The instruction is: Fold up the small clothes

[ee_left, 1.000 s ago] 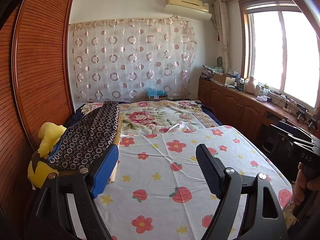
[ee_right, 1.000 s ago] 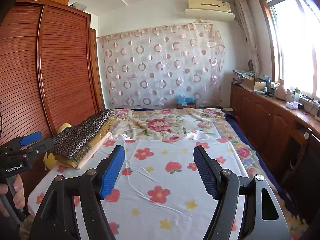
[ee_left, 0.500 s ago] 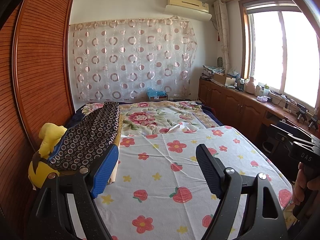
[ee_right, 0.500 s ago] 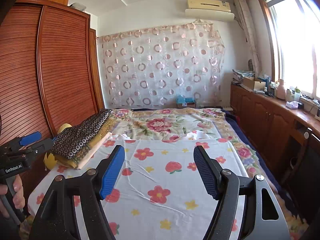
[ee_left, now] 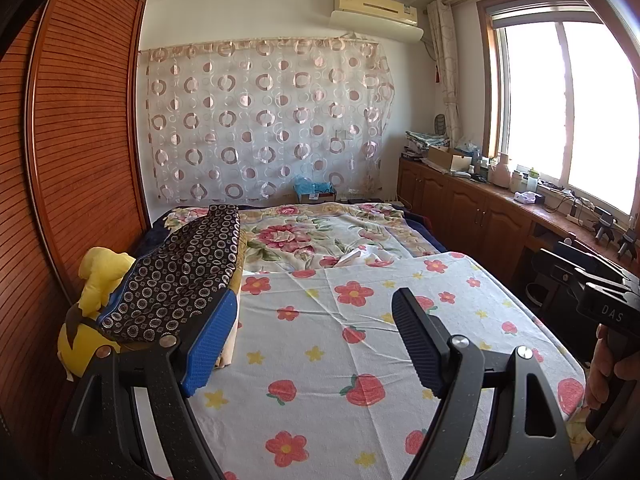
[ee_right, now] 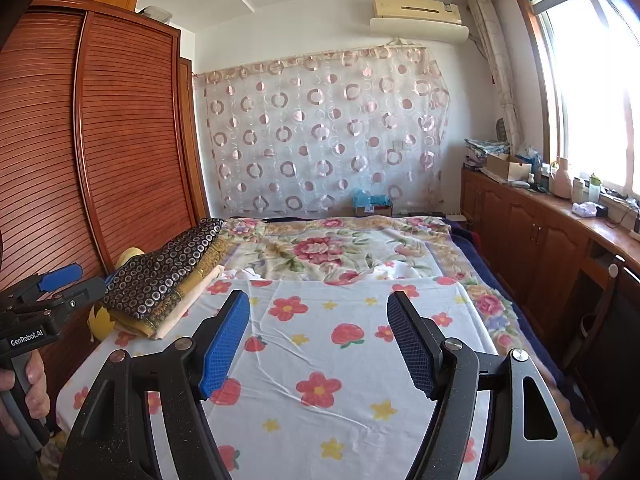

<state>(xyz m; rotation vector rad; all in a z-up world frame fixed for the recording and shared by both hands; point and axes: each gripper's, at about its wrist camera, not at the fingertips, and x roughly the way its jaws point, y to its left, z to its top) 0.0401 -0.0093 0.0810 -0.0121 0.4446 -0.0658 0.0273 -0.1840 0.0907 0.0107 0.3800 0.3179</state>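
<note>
Two grippers, left gripper [ee_left: 312, 340] and right gripper [ee_right: 318, 340], hover wide apart and empty above a flower-print sheet [ee_left: 360, 360]; folded clothes [ee_right: 160, 280] lie beside the wooden wardrobe [ee_right: 100, 140].

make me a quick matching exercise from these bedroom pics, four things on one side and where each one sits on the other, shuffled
Things:
1. air conditioner
2. folded cloth pile
3. yellow plush toy
4. flowered sheet

Places:
A. spread flat on the near part of the bed
B. high on the far wall
C. left edge of the bed
D. between the pile and the wardrobe

Pairs: 1-B, 2-C, 3-D, 4-A
</note>
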